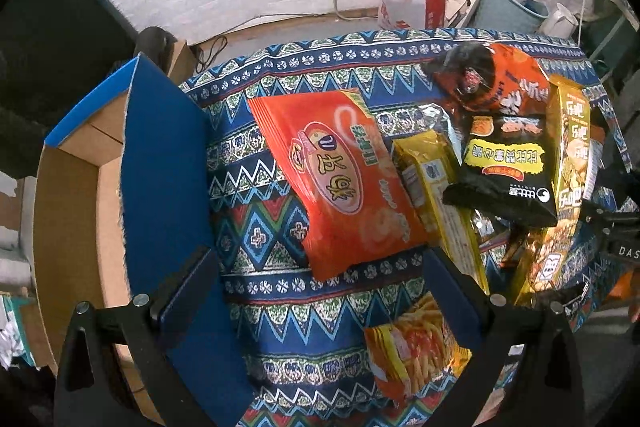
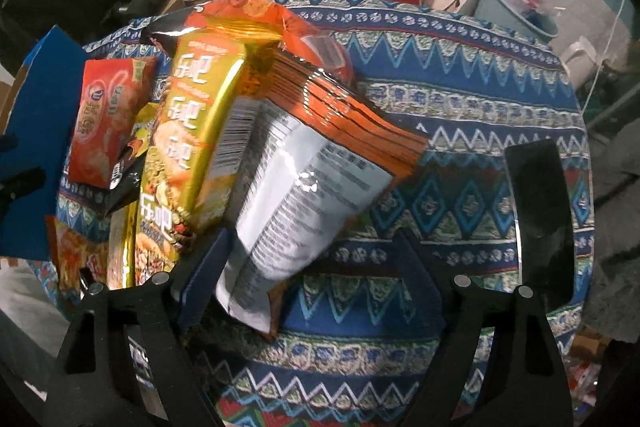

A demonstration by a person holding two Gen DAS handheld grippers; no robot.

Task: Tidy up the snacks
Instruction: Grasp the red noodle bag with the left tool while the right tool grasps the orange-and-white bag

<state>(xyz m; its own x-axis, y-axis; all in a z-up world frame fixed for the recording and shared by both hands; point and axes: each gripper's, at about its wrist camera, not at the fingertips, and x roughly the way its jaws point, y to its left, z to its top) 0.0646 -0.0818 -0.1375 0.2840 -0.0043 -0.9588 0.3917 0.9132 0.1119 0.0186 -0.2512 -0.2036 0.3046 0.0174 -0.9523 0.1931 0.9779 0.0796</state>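
Target relation: I read the white-backed snack bag (image 2: pixel 304 187) as the piece in hand; it lies between the fingers of the right tongs (image 2: pixel 312 263), its long axis running from lower centre up to upper left of the right wrist frame, orange seal edge uppermost.
Right tongs state: spread wide; left finger against the bag's lower edge, right finger well apart from it. I cannot tell whether any real grip exists.
Left tongs state: left tongs (image 1: pixel 316 291) spread, nothing between the fingers; patterned cloth of the bench (image 1: pixel 280 75) shows in the gap.
Nearest to left tongs: orange-red snack bag (image 1: pixel 340 179), centre of the left wrist frame, long axis running upper left to lower right; fries packet (image 1: pixel 412 347) just beside the right finger, lower right.
Pile: yellow bag (image 2: pixel 188 131), black bag (image 1: pixel 508 167) and others overlap, right half of the left wrist frame.
Container: cardboard box (image 1: pixel 76 227), far left of the left wrist frame, blue flap raised. Visible interior shows no snacks; the rest is hidden.
Judgement: box sits on the left arm's side, so I judge the left arm better placed to load it.
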